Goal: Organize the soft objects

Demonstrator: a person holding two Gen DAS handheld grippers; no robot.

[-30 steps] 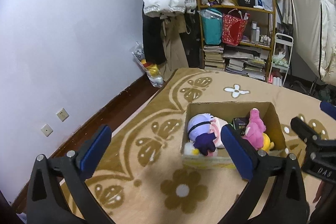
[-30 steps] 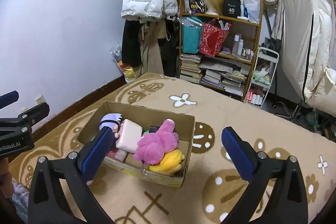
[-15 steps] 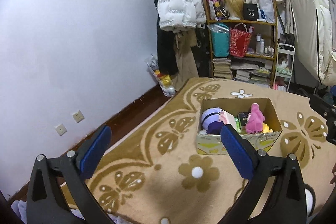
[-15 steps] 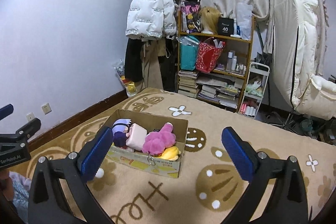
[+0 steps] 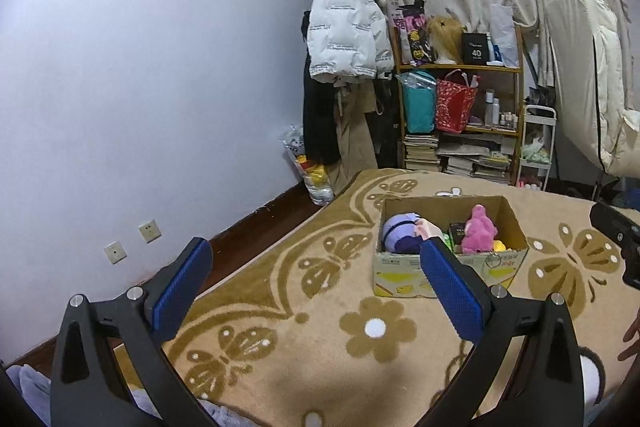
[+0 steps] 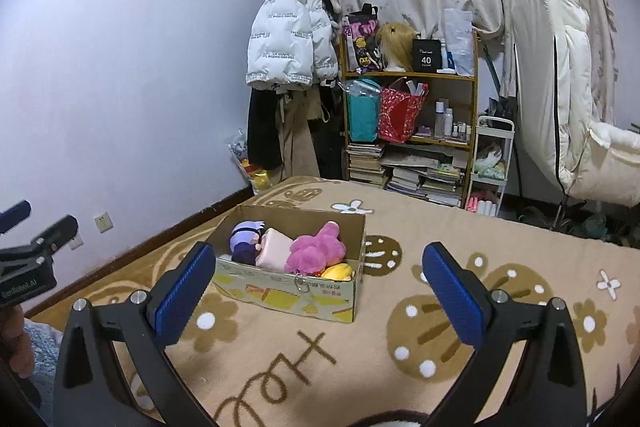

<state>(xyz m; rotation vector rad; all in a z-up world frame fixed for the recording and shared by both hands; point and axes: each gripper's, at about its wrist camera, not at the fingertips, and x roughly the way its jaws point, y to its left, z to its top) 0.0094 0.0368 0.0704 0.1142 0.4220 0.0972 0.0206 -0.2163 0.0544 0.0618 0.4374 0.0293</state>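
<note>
A cardboard box (image 5: 404,277) (image 6: 280,293) stands on the beige patterned rug. It holds a purple plush (image 5: 396,237) (image 6: 245,239), a pink pillow-like plush (image 6: 274,251), a magenta plush (image 5: 478,229) (image 6: 316,251) and a yellow plush (image 6: 338,271). My left gripper (image 5: 316,267) is open and empty, held back above the rug, left of the box. My right gripper (image 6: 318,267) is open and empty, held back in front of the box. The left gripper's body shows at the left edge of the right wrist view (image 6: 28,259).
A wooden shelf (image 6: 408,131) with bags, books and bottles stands at the back, beside hanging coats (image 6: 288,39). A white cart (image 6: 490,167) and a white padded chair (image 6: 568,107) are at the right. A bag of toys (image 5: 310,171) leans by the wall.
Both grippers have drawn back and up from the box, which now looks smaller and farther. Both stayed open and empty.
</note>
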